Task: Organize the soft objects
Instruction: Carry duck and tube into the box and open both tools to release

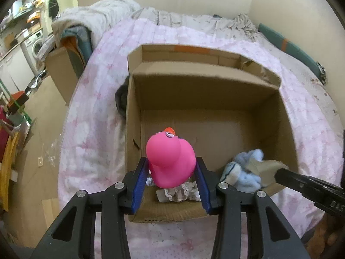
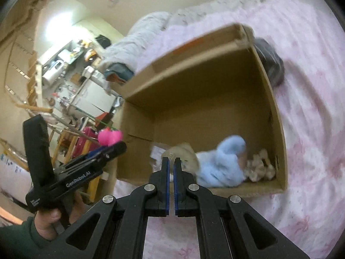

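Note:
My left gripper [image 1: 171, 168] is shut on a pink rubber duck [image 1: 170, 159] and holds it above the near edge of an open cardboard box [image 1: 202, 90]. The duck [image 2: 110, 137] and left gripper [image 2: 103, 153] also show at the left of the right wrist view. In the box [image 2: 194, 64] lie a fluffy light blue soft toy [image 1: 243, 172], also seen in the right wrist view [image 2: 226, 161], and a lacy beige cloth [image 1: 181, 193]. My right gripper [image 2: 171, 161] is shut on the box's near flap [image 1: 262, 169] beside the blue toy.
The box stands on a bed with a pink patterned quilt [image 1: 97, 99]. A dark bundle [image 2: 270, 64] lies against the box's outer wall. A second cardboard box with clothes [image 1: 62, 69] stands beside the bed. Cluttered shelves and a washing machine [image 1: 35, 45] are at far left.

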Demonstrator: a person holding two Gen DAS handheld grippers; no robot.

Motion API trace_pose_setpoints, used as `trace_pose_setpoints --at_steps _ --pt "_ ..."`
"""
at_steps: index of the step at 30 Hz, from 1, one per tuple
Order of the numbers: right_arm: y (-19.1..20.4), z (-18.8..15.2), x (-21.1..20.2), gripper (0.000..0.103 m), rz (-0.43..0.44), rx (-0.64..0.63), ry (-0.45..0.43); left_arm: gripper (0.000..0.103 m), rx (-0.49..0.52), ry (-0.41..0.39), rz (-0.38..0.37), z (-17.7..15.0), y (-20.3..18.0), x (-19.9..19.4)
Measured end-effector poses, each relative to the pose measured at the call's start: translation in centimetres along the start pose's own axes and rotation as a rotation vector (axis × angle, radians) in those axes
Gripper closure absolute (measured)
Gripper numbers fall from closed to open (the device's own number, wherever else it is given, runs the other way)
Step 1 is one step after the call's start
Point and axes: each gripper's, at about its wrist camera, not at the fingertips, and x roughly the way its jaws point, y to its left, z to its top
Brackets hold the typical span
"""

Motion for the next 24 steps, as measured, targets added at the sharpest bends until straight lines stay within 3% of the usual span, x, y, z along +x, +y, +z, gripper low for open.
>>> trace_pose_setpoints --at_steps 9,15,21,24 --pt "-0.4 -0.6 1.7 0.098 -0.072 -0.015 0.047 0.064 -0.017 0.030 0.023 -1.5 0.3 1.2" --pt "-0.5 -0.3 1.5 0.098 -0.083 -0.013 0.032 0.064 -0.035 -0.010 0.023 -1.2 0.6 0.5" --pt "-0.9 -0.2 1.5 0.096 -0.103 0.013 0.034 0.063 -0.036 -0.002 0.013 -1.1 0.5 0.6" --pt "-1.0 -0.1 1.2 0.094 -0.108 0.013 0.019 0.055 -0.038 -0.001 0.005 -1.0 0.4 0.5"
